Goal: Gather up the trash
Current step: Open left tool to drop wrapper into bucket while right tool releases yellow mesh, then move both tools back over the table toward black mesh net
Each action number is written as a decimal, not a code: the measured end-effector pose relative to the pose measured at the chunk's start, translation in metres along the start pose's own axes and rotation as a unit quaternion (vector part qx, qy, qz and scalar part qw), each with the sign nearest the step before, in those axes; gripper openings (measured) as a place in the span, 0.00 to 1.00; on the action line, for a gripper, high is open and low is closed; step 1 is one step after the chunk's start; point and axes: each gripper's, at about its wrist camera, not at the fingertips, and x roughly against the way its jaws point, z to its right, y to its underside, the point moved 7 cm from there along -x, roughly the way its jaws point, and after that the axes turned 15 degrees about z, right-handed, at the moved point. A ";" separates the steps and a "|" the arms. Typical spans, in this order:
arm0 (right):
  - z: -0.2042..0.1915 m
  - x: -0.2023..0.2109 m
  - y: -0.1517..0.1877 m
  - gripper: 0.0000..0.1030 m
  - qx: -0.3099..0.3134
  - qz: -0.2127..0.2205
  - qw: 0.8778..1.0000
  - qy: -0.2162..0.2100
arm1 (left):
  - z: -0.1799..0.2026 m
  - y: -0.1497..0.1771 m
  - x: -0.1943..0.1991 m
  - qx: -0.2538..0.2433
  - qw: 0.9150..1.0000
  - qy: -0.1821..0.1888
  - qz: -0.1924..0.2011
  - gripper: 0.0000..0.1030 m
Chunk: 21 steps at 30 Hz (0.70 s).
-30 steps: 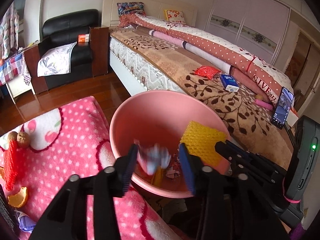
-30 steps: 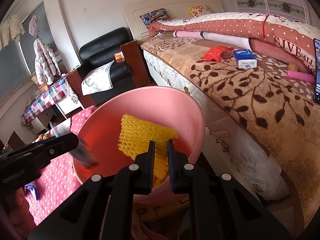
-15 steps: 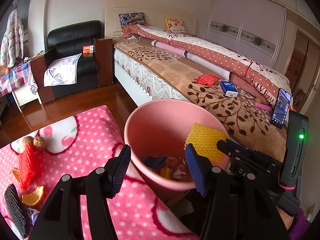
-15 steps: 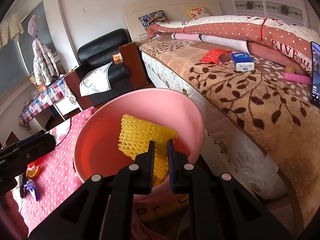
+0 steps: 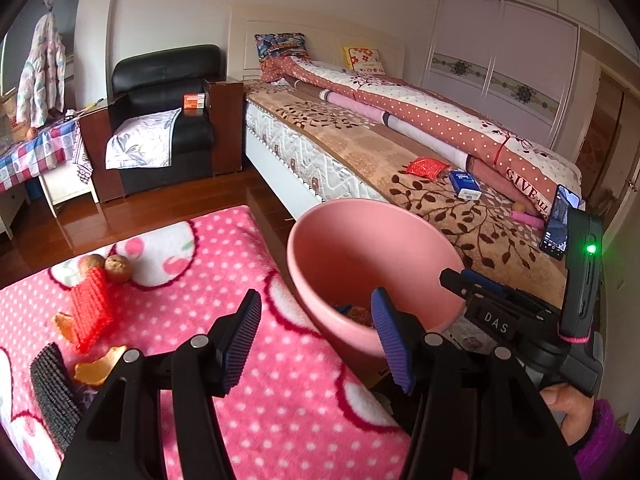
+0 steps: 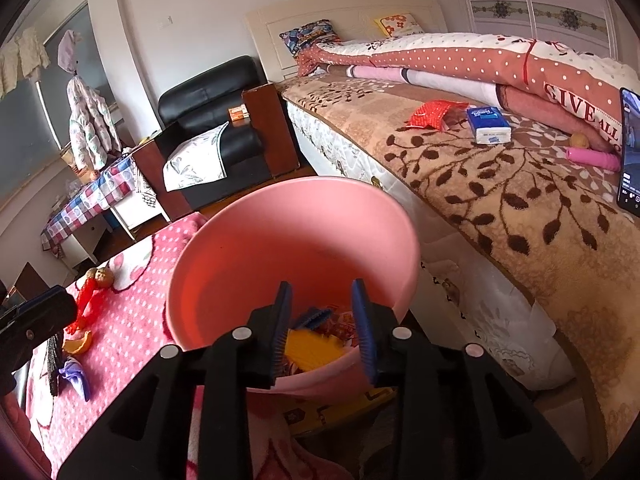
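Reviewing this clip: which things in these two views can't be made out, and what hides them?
- Contents of the pink bucket: in the left wrist view, its near wall and the left gripper hide most of them.
- Yellow foam net: right wrist view, blurred, partly behind the fingers of the opening right gripper.
- Purple scrap: small, indistinct.
- Phone: cut by the frame edge.

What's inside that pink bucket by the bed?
In the pink bucket: a yellow foam net, a dark blue scrap and some reddish printed wrapper. The near rim and the right gripper, jaws opening with nothing pinched, hide the rest of the bottom.
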 end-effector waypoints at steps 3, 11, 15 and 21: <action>-0.006 0.007 0.000 0.31 0.001 0.001 1.000 -0.003 | -0.008 0.002 0.012 0.004 1.000 -0.006 0.004 0.55; -0.028 0.025 0.001 0.31 0.009 0.004 1.000 -0.021 | -0.037 0.008 0.040 0.014 0.999 -0.037 0.008 0.55; -0.040 0.031 0.006 0.31 0.008 -0.005 0.999 -0.034 | -0.051 0.011 0.053 0.017 0.998 -0.054 0.010 0.55; -0.057 0.042 0.018 0.31 0.013 -0.016 0.999 -0.050 | -0.071 0.020 0.071 0.023 0.997 -0.076 0.009 0.55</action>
